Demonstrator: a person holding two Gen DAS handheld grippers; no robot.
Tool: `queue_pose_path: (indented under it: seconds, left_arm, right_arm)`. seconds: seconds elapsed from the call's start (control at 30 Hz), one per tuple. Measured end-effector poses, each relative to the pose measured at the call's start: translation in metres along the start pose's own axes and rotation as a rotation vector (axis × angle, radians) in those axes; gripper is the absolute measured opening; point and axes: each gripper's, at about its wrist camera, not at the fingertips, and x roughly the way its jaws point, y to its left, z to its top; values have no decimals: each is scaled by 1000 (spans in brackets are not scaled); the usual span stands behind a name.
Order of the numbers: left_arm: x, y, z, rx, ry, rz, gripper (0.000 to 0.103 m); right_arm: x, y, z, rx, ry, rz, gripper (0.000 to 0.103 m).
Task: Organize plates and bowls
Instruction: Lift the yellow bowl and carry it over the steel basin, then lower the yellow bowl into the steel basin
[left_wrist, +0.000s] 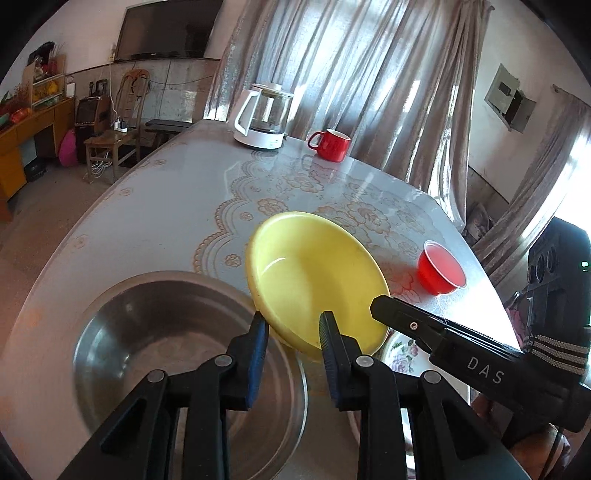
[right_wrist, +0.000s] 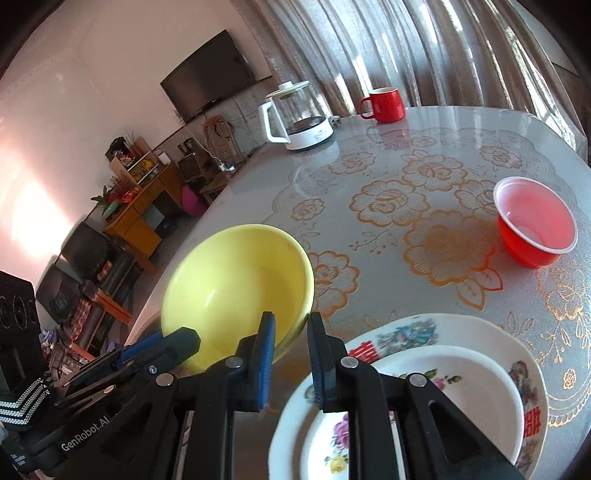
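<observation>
Carrying the yellow bowl (left_wrist: 314, 280) between both tongs, tilted above the table (left_wrist: 155, 206).

Your left gripper (left_wrist: 293, 328) and right gripper (right_wrist: 290, 328) each pinch its near rim, jaws narrow. The steel basin (left_wrist: 159, 332) lies just left below it, the stacked flowered plates (right_wrist: 461, 354) just right; you choose between them. The red cup (right_wrist: 535, 225) stands well clear.

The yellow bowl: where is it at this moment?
The yellow bowl is tilted and lifted, gripped at its near rim by both hand-held grippers, between the steel basin on the left and the stacked floral plates on the right.
</observation>
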Motion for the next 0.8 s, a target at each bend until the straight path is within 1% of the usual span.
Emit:
queue_pose_path:
  seconds: [0.23,0.4,0.6,0.8]
  left_arm:
    - [-27,34,-21,-46,-25,46,28]
    - [-40,53,-35,-73,-29,67,28]
    - [-45,70,-49,-103,-17,85,28]
    - [-44,78,-55,-116,0,91,28]
  right_arm:
    - [15,43,-17,-73,43,49,17]
    - [23,62,-29,-110,72,66,17]
    - [36,79,-43,-147,112,61,17]
    - [41,87,-51,-168,134,43,17]
